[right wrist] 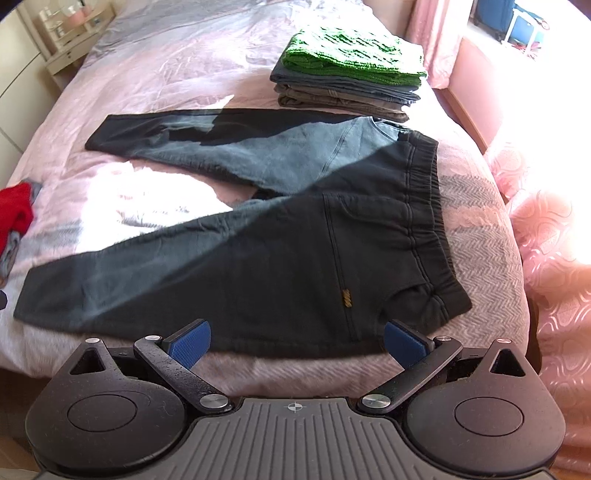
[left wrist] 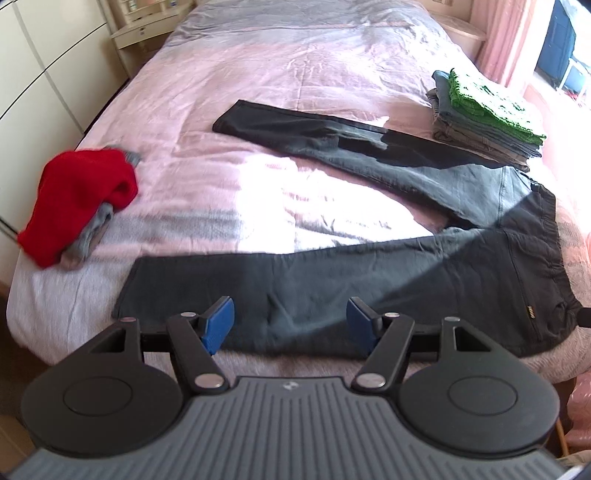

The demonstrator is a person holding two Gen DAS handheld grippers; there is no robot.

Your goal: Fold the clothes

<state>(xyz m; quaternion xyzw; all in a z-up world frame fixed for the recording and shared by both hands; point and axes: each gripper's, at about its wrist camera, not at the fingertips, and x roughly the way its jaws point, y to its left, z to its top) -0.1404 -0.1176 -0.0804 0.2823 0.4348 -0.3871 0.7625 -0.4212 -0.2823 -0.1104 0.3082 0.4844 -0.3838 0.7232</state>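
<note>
Dark grey sweatpants [left wrist: 369,280] lie flat on the pink bed, legs spread in a V to the left, waistband at the right; they also show in the right wrist view [right wrist: 280,258]. My left gripper [left wrist: 290,325] is open and empty, just above the near leg close to its cuff. My right gripper [right wrist: 297,341] is open and empty, at the near edge of the pants below the hip and waistband [right wrist: 428,214].
A stack of folded clothes topped by a green knit [left wrist: 487,110] [right wrist: 351,70] sits at the far right. A crumpled red garment over grey cloth [left wrist: 77,203] [right wrist: 14,210] lies at the left edge. A nightstand [left wrist: 136,33] stands at far left, pink curtains at the right.
</note>
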